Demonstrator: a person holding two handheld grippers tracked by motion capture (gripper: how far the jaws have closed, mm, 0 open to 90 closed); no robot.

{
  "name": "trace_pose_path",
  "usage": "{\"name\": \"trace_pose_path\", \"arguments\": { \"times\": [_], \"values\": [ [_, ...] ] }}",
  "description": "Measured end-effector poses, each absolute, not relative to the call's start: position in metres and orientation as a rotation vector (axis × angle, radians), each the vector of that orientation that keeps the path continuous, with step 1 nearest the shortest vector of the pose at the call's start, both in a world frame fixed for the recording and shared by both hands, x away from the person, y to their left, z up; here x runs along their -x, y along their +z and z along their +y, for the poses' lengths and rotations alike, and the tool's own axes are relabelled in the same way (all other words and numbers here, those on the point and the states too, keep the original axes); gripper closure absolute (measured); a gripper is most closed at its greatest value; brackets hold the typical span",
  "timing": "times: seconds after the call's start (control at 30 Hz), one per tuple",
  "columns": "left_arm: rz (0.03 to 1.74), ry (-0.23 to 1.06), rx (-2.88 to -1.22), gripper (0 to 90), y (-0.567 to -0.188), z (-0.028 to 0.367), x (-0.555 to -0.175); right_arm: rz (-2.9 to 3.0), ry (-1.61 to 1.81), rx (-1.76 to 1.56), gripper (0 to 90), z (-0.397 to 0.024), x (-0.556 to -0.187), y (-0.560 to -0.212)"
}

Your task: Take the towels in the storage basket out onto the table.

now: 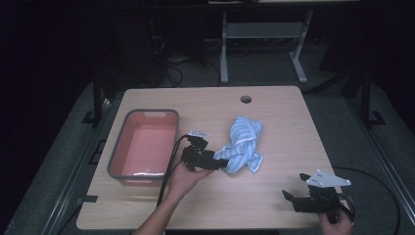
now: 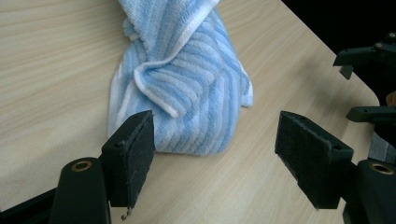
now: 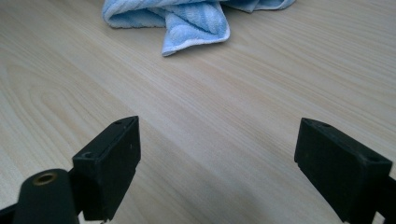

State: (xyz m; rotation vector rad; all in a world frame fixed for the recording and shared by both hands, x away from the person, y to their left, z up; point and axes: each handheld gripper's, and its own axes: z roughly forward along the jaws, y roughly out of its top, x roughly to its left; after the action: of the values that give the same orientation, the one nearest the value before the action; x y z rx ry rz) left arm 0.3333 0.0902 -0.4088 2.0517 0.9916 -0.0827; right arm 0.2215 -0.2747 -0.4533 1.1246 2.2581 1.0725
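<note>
Dark room behind, desk legs and cables on the floor at 12 o'clock. Wooden worktop (image 1: 274, 196) takes the middle of the high view, w/ a round cable hole near its far edge.

Biggest item: grey-rimmed pink bin (image 1: 143, 145), at 9 o'clock of centre, nothing visible inside. Next, blue-and-white striped towel (image 1: 242, 144), bunched and twisted, lying roughly at centre, just right of the bin but apart from it.

Left gripper (image 1: 219, 164) sits btwn bin and towel, pointing toward 3 o'clock at the towel's near corner. Its own view has the jaws wide, pads either side of the towel's (image 2: 182, 88) folded end, which lies just ahead of them; pads not pressing on it yet.

Right gripper (image 1: 296, 187) is parked at 5 o'clock near the worktop's front edge, well apart from the towel; jaws wide, nothing btwn them, bare wood ahead and the towel (image 3: 196, 18) at 12 o'clock of its view.

Step in hand, I'd judge: approach for a grasp on the towel, prob. to move it to the bin. Next move calls for pushing the left jaws fwd over the fold, low to the wood, then closing on enough layers that it doesn't slip.
</note>
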Motion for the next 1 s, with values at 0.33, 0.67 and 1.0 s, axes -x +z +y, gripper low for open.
{"name": "trace_pose_path", "arguments": {
  "times": [0.33,0.67,1.0],
  "values": [
    [0.991,-0.090,-2.054,27.8,-0.415,0.098,-0.322,2.269,1.075,-1.125,13.8,-0.274,-0.224,-0.455],
    [0.980,-0.107,-2.060,27.2,-0.421,0.104,-0.309,2.275,1.067,-1.131,13.9,-0.274,-0.225,-0.456],
    [0.970,-0.118,-2.057,27.0,-0.425,0.108,-0.298,2.275,1.059,-1.128,13.8,-0.273,-0.224,-0.457]
  ]
}}
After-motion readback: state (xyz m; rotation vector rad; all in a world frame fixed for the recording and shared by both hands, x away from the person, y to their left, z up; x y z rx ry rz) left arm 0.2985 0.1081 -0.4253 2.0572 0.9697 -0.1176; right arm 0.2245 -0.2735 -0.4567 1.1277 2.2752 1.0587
